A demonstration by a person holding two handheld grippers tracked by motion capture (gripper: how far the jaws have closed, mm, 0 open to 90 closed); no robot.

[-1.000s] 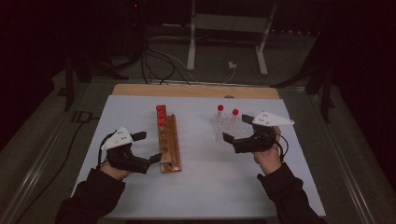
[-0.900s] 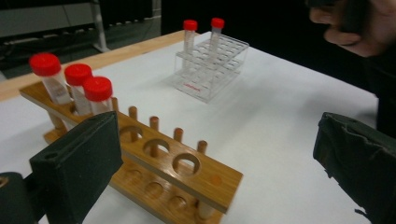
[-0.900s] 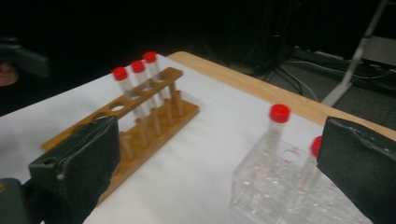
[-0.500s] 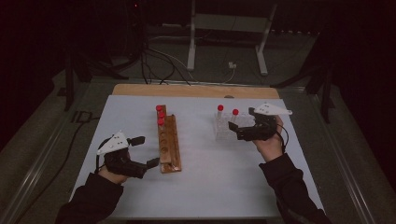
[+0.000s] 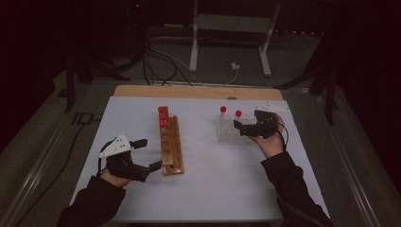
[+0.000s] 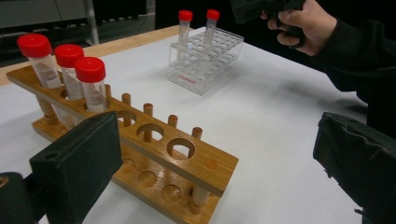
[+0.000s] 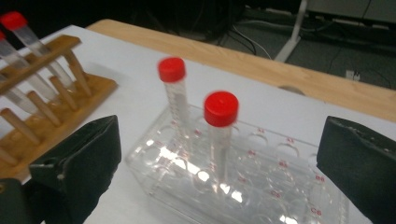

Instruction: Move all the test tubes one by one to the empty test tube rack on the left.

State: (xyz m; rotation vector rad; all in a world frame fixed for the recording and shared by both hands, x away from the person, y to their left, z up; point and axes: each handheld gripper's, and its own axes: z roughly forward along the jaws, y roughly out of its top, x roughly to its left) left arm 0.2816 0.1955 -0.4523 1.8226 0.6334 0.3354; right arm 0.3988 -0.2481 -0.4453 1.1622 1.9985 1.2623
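A wooden rack [image 5: 171, 150] lies lengthwise at centre left, with three red-capped tubes [image 5: 162, 116] at its far end. To the right stands a clear plastic rack [image 5: 228, 132] holding two red-capped tubes [image 5: 222, 110]. My left gripper [image 5: 149, 153] is open just left of the wooden rack's near end, and the left gripper view shows that rack [image 6: 187, 158] and its tubes [image 6: 88, 77] between the spread jaws. My right gripper [image 5: 239, 126] is open at the clear rack's right side. In the right gripper view its jaws flank the nearer tube [image 7: 221, 109] without touching it.
The racks sit on a white mat [image 5: 208, 189] over a wooden table whose far edge [image 5: 198, 92] shows behind it. Cables and a metal stand [image 5: 227, 42] lie on the dark floor beyond. Several holes of the wooden rack [image 6: 180, 148] are unfilled.
My right gripper has moved away from the person, up to the clear rack and its tubes. My left gripper drew back slightly to the left of the wooden rack's near end.
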